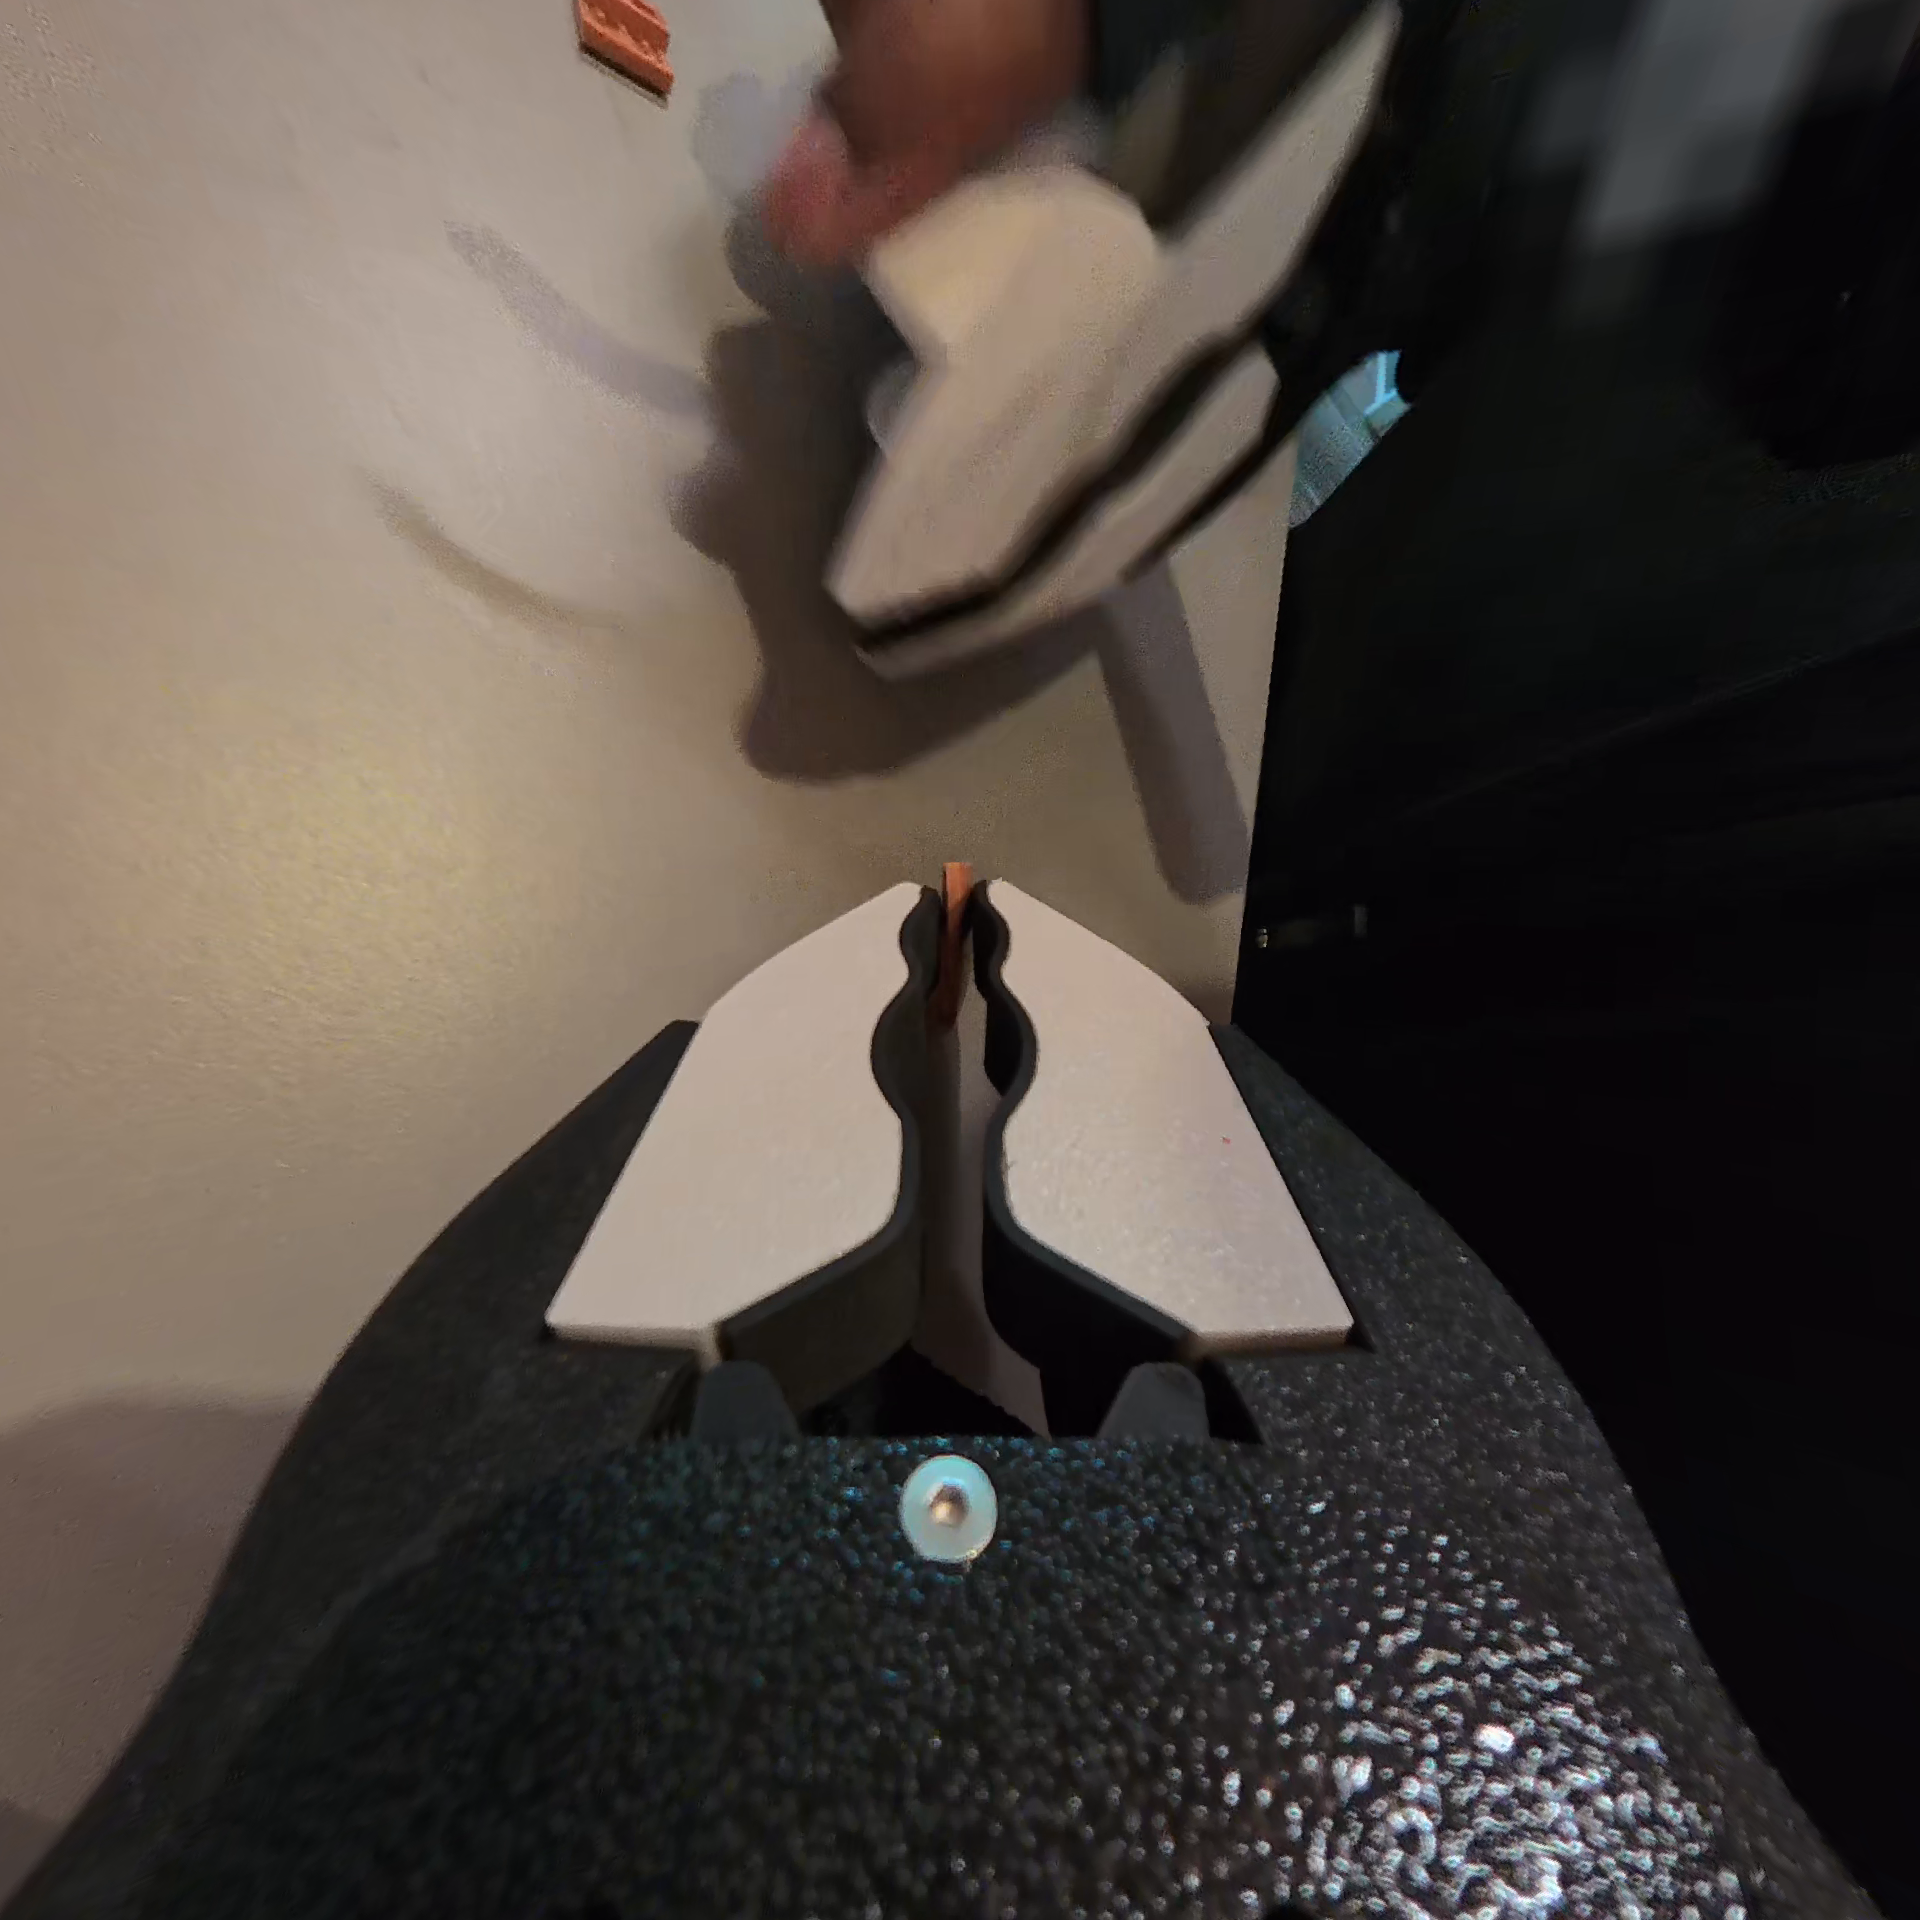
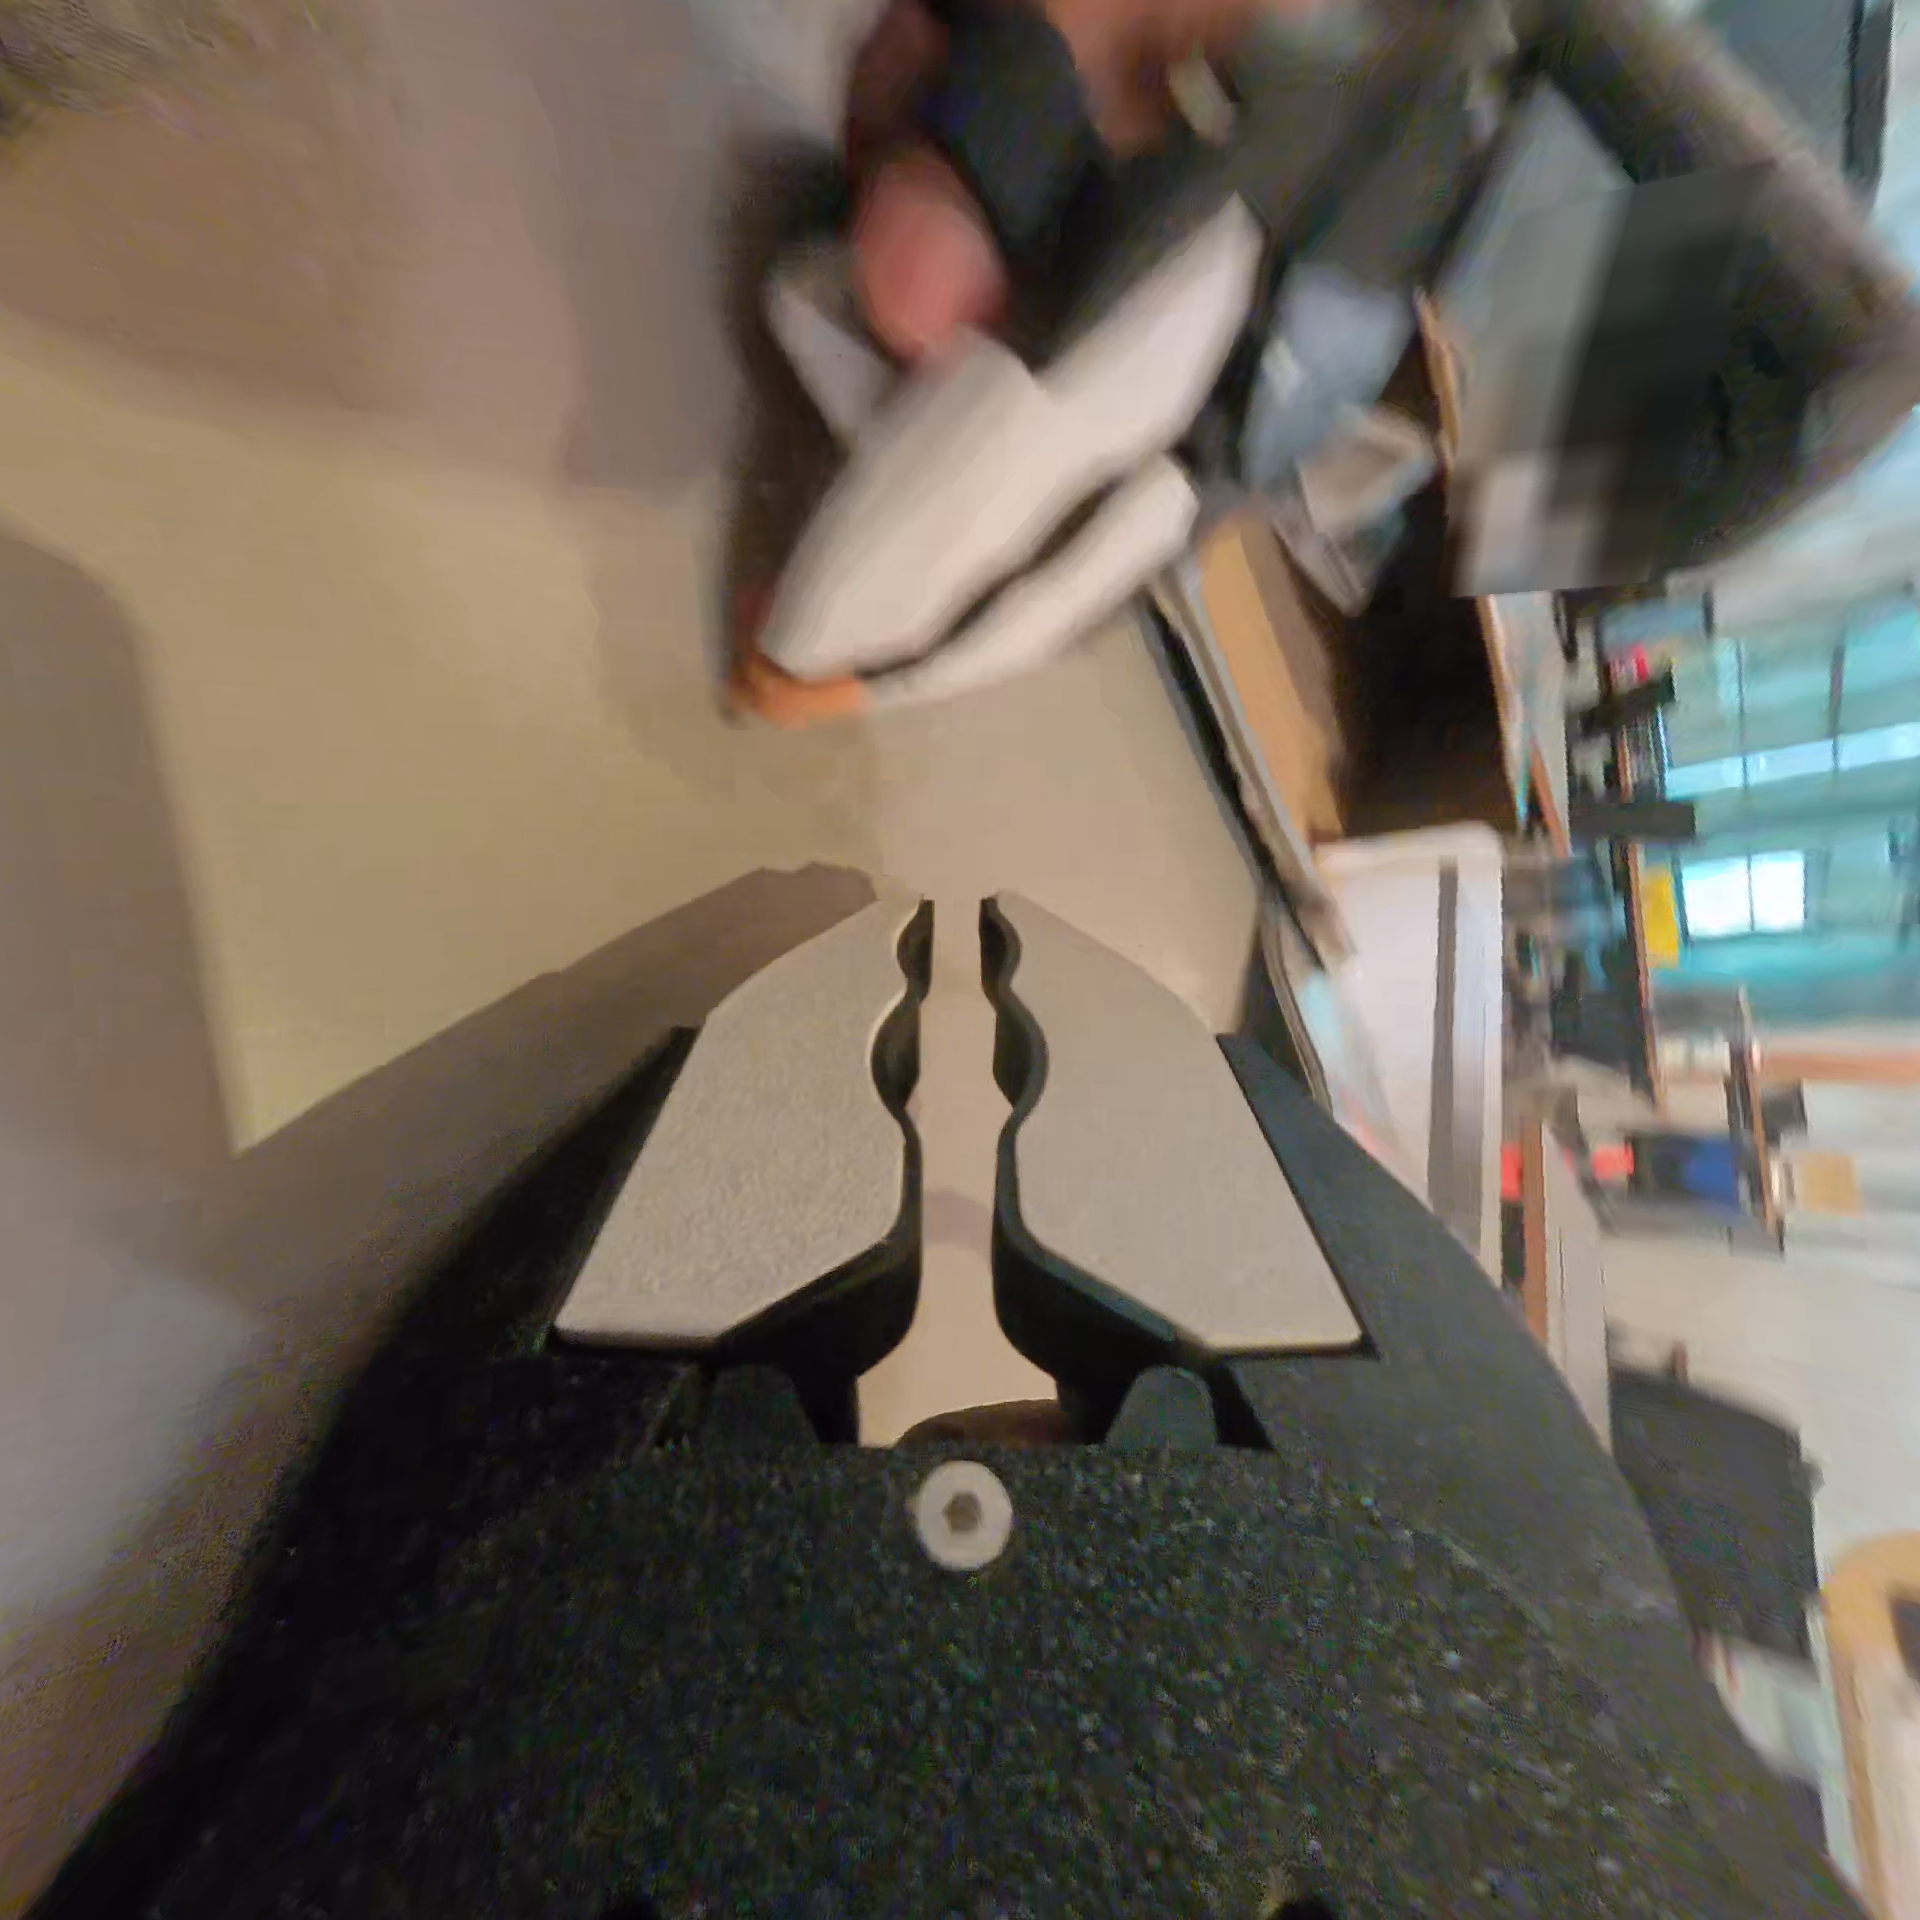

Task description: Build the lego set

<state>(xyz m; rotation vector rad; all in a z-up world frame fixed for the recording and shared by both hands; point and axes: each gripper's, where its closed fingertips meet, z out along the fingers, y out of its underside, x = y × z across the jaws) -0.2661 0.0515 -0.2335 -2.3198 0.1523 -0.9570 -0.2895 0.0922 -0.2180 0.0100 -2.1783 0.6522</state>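
Observation:
My left gripper point(image 1: 954, 896) is shut on a thin orange lego plate point(image 1: 951, 940), seen edge-on between the pads above the pale table point(image 1: 312, 727). The same gripper shows blurred in the right wrist view point(image 2: 821, 670) with the orange plate point(image 2: 795, 698) at its tip. My right gripper point(image 2: 956, 909) has its jaws a narrow gap apart with nothing between them. It shows blurred in the left wrist view point(image 1: 868, 636), held by a hand point(image 1: 883, 135), above and ahead of my left gripper.
Another orange lego piece point(image 1: 627, 36) lies on the table at the far left. The table edge point(image 1: 1262, 727) runs along the right, with darkness beyond it. Blurred shelves and boxes point(image 2: 1558, 935) lie past the table edge in the right wrist view.

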